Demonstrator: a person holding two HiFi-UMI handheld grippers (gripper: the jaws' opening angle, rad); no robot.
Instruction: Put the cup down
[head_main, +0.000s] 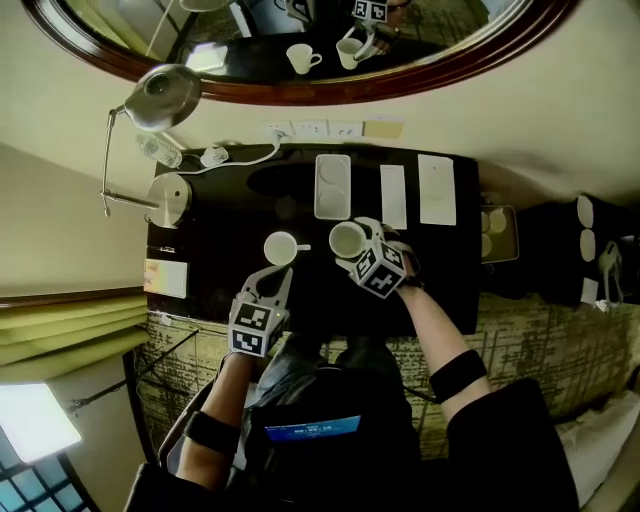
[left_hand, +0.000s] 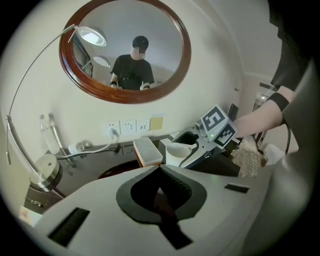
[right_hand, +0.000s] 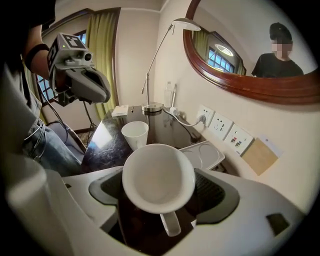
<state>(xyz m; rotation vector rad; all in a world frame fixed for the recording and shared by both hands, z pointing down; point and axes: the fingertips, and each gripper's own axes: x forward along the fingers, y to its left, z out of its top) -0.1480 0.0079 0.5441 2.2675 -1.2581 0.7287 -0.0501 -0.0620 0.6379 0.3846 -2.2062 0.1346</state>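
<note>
Looking down from the head view, where's the cup (head_main: 346, 239)?

It sits between the wide-set jaws of the right gripper (head_main: 356, 248), over the dark desk (head_main: 440, 290). A white tray (head_main: 332, 186) lies at its 12 o'clock. Whether the cup touches the desk I can't tell.

And the left gripper (head_main: 276, 282)?

Closed on nothing, just at 6 o'clock of a second cup (head_main: 281, 248) standing on the desk.

What about the left gripper view?

Its jaws are pressed together and empty. The right gripper (left_hand: 184, 150) with the cup (left_hand: 177, 147) shows at 1 o'clock.

And the right gripper view?

Both jaws clasp the cup (right_hand: 159, 177), mouth toward the camera, handle at 6 o'clock. The second cup (right_hand: 135, 134) stands at 11 o'clock, the left gripper (right_hand: 97, 90) at 10.
</note>
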